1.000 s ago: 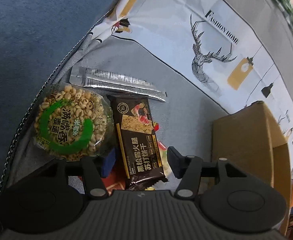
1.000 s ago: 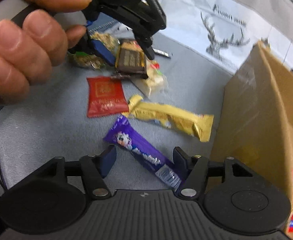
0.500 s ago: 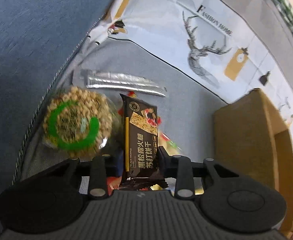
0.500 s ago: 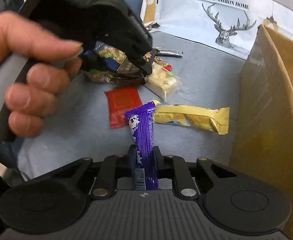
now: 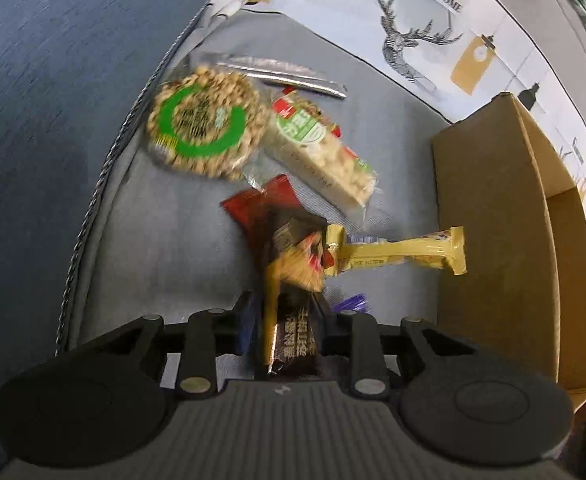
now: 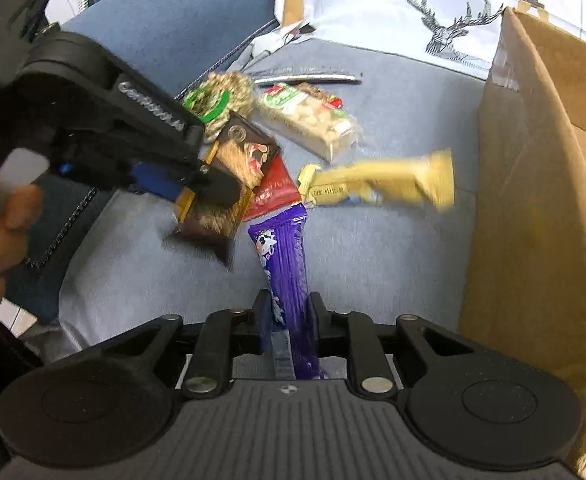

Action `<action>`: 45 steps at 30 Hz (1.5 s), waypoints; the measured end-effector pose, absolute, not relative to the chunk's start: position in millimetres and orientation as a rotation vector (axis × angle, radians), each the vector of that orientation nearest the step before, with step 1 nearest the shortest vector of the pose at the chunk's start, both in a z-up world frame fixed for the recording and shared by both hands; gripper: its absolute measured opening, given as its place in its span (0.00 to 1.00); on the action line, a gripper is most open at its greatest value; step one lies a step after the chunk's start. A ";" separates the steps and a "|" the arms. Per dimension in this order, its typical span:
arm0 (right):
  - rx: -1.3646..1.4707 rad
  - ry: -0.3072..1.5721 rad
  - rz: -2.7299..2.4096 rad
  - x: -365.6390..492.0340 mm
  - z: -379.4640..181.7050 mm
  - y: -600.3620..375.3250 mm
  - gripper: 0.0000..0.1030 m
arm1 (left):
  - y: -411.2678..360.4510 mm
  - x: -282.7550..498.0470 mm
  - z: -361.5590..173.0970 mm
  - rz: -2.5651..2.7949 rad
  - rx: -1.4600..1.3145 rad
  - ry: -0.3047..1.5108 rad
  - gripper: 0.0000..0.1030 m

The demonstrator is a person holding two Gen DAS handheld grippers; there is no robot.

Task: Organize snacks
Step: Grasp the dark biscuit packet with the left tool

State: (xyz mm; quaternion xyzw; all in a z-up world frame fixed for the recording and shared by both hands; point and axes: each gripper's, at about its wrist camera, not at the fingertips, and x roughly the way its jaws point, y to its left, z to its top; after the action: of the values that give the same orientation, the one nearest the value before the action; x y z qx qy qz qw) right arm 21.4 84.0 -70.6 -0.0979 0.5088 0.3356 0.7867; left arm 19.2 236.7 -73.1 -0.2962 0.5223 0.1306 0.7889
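The cardboard box (image 6: 533,208) is the landmark, and the coming move turns on it: judged from the task, both held snacks belong inside, and it stands open-topped on the right of both views, with the right hand-held gripper (image 6: 291,316) the nearer of the two. That gripper is clamped on the purple bar (image 6: 287,264), though its jaws are easing slightly apart; the bar's long axis runs straight out along the fingers, its far end toward the heap left of the box. The left hand-held gripper (image 5: 283,320), farther from the box, has its jaws closing on the brown cracker pack (image 5: 293,280), lifted off the table (image 5: 165,248) and also lying lengthwise along the fingers. Counted: one box; two snacks held; five on the table left of the box, namely one yellow bar (image 5: 397,254) nearest its wall, one red packet (image 5: 261,208), one pale nut bar (image 5: 325,156), one round green-ringed cake (image 5: 203,124) and one silver sachet (image 5: 285,74) farthest off.
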 end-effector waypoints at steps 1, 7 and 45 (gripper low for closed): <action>-0.213 1.103 0.729 20.9 -71.5 83.4 0.24 | 236.5 18.9 -75.0 0.294 -0.624 1.140 0.33; -0.246 1.119 0.736 19.0 -76.9 86.5 0.29 | 238.7 26.7 -77.5 0.283 -0.624 1.152 0.49; -0.295 1.110 0.715 19.0 -79.7 92.8 0.21 | 209.0 46.6 -87.8 0.210 -0.435 1.222 0.40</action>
State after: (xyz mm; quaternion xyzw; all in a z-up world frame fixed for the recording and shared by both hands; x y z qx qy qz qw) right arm 19.0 92.8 -79.7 -0.1364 0.5136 0.3309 0.7799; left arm 46.6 209.0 -87.8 -0.2023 0.5679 0.0977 0.7919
